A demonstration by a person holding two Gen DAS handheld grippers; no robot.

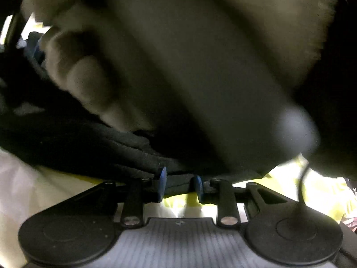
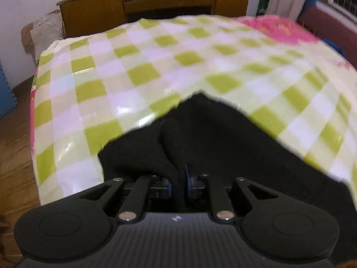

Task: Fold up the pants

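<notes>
The black pants (image 2: 223,138) hang in front of my right gripper (image 2: 179,184), whose blue-padded fingers are shut on a bunched fold of the fabric above a bed. In the left wrist view my left gripper (image 1: 179,184) is shut on an edge of the black pants (image 1: 116,151). A blurred hand (image 1: 84,73) gripping a dark handle fills most of that view, close above the pants.
The bed carries a glossy green-and-white checked cover (image 2: 138,73) with a pink patch (image 2: 279,29) at the far right. A wooden headboard cabinet (image 2: 154,2) stands behind it. Wood floor (image 2: 13,156) lies to the left. A thin cable (image 1: 301,185) runs at the right of the left gripper.
</notes>
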